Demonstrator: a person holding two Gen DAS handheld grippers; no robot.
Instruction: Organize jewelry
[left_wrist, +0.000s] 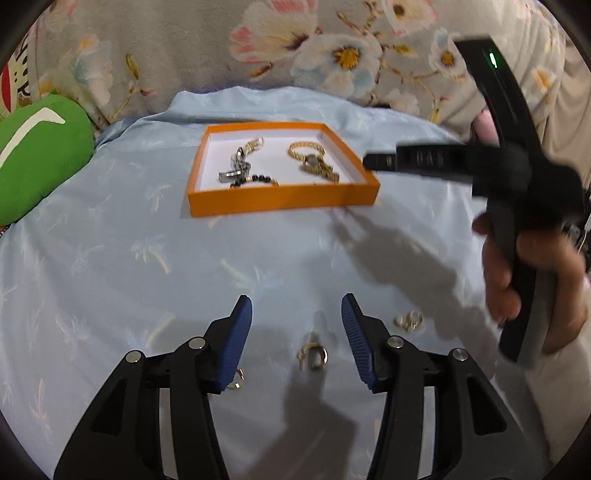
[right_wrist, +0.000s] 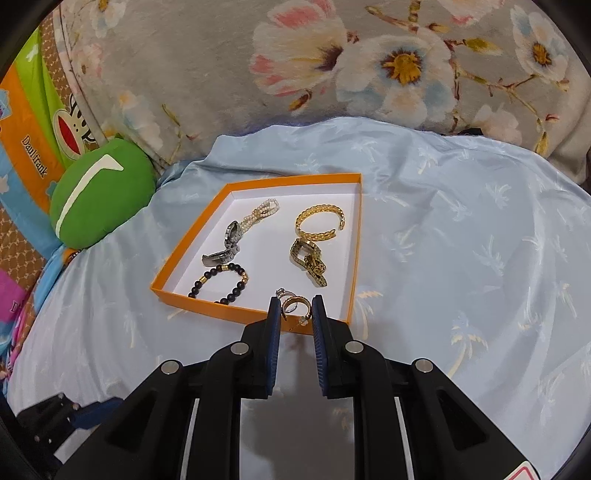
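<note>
Rings (right_wrist: 293, 306) pinched between right tongs (right_wrist: 295, 314) above tray (right_wrist: 255, 314).

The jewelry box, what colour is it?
The box is orange outside and white inside, clearest in the right wrist view.

Black grippers with blue ribbed pads
Left gripper (left_wrist: 296, 310) and right gripper (right_wrist: 294, 308) had silver pivot screws; a bare-skinned hand (left_wrist: 532, 284) showed beneath a green indicator light (left_wrist: 492, 60)
</note>
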